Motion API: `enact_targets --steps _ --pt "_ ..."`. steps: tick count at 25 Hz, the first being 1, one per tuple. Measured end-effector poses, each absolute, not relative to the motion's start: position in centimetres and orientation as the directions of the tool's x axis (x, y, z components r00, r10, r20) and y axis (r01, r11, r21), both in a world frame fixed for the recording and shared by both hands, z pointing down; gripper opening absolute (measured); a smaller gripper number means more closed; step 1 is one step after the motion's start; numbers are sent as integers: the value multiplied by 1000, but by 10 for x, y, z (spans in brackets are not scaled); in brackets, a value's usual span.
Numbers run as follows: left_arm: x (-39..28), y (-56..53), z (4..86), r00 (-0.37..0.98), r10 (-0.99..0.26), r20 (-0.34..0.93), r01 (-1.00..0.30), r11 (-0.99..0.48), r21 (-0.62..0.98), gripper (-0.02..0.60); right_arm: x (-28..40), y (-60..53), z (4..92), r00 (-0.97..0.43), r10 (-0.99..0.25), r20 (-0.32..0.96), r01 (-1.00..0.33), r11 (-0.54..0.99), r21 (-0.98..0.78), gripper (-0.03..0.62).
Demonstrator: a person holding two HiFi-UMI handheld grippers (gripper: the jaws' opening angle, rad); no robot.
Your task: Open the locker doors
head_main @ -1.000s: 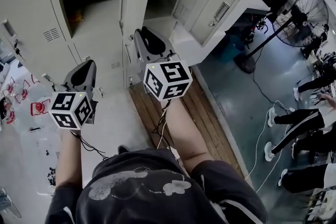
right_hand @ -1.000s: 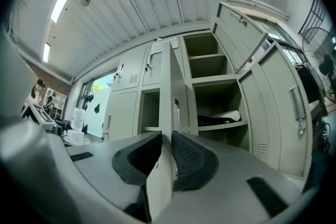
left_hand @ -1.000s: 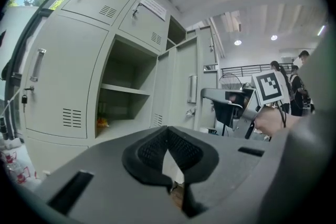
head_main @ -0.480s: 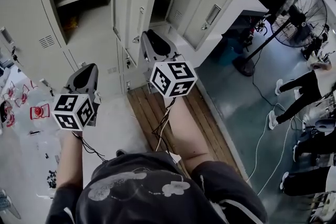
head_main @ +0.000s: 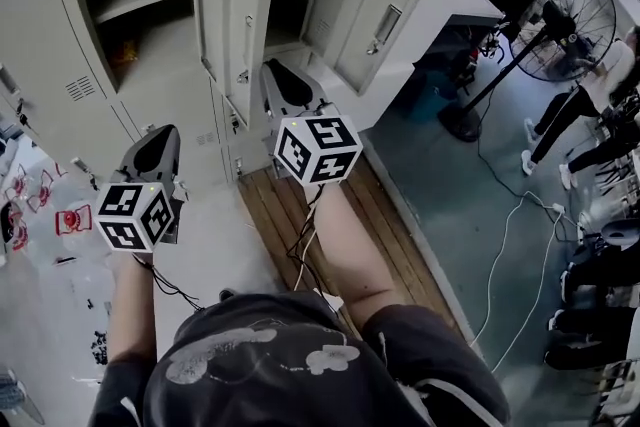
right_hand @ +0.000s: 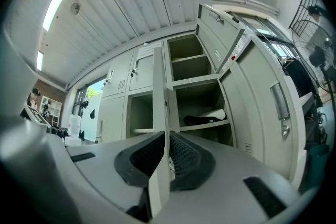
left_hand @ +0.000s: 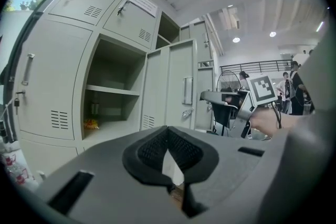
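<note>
One locker door edge pinched by right tongs, just closing.

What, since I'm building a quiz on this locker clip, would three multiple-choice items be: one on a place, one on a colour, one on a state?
1. What stands between the jaws of the right gripper?
A. a fan blade
B. the edge of a locker door
C. a cable

2. What colour are the lockers?
A. red
B. blue
C. pale grey

3. How does the door at the right gripper stand?
A. swung open
B. flush shut
C. lying on the floor

Key:
1 B: the right gripper view shows the door's edge between the jaws, which have just been closing on it.
2 C: every cabinet face is pale grey.
3 A: the head view shows it standing out from its open compartment.
</note>
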State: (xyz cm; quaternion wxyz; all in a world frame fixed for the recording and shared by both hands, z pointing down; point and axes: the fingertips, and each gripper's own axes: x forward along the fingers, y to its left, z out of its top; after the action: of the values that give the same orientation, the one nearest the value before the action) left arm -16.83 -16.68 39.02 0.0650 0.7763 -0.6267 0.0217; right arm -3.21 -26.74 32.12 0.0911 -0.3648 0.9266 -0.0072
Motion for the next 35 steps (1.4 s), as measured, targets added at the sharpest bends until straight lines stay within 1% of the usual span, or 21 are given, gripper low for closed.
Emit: enact_targets --steps 6,11,14,25,29,35 --pt "-161 -155 389 181 -977 112 -982 -173 72 8 -12 -257 324 -725 -672 -151 -669 739 -77 51" --pt "-153 -136 390 135 -986 96 -989 -127 81 8 -2 -234 328 -755 -643 -128 -645 764 -33 46" --pt "-147 -119 393 102 -991 90 -992 -95 80 8 6 -219 327 -770 -623 -137 -628 778 -8 43" --pt "-125 -40 422 -31 -991 128 -995 43 94 8 16 -164 358 -835 -540 -104 -541 841 -16 29" --pt "-125 -18 427 -44 -989 141 -995 56 83 8 14 -143 371 -852 -517 -77 -518 855 -10 29" --pt "-127 13 434 -27 -987 158 -995 42 92 8 31 -123 378 -830 -555 -59 -556 831 -3 29"
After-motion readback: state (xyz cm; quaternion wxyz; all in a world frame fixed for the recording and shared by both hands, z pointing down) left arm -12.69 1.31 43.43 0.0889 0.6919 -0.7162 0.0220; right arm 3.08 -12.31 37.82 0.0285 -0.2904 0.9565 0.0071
